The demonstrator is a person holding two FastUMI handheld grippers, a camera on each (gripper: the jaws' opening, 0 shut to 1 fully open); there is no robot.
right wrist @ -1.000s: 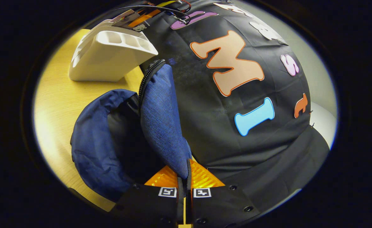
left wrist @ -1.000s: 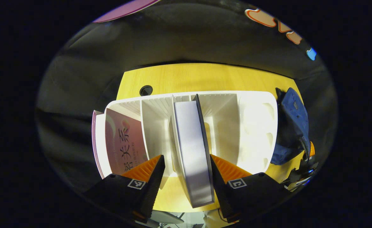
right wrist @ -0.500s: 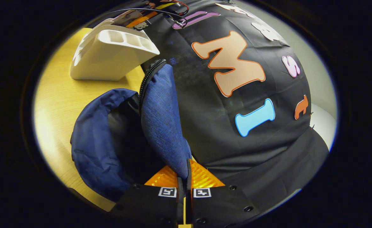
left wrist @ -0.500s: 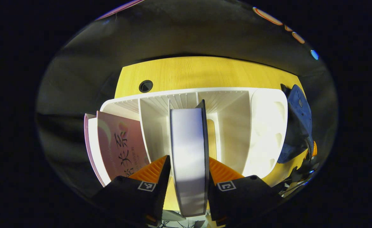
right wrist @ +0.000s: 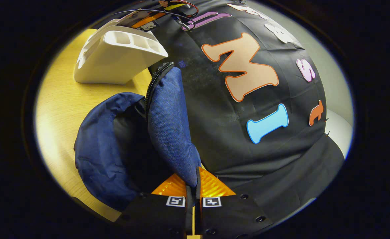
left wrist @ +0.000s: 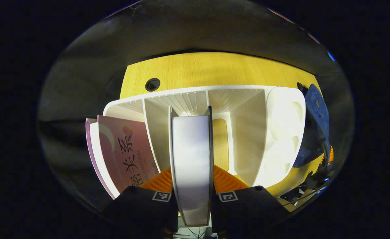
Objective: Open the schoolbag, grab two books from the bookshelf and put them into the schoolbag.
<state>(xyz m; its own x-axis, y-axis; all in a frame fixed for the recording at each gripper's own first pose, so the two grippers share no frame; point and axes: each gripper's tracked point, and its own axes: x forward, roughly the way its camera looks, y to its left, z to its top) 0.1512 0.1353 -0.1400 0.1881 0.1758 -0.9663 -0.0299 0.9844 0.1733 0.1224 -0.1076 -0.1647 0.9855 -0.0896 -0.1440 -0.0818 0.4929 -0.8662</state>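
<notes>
1. Since a second ago, the left gripper has been closed in on the book; its fingers, then held apart on either side, are now pressed against both covers.
2. That book is stood in a middle slot of the bookshelf; a pink book is leaned at the bookshelf's left end.
3. The schoolbag is lain just right of the bookshelf, its flap pinched upright by the right gripper, unchanged.
4. The book should be drawn straight out along its slot, so the dividers are not snagged.
</notes>
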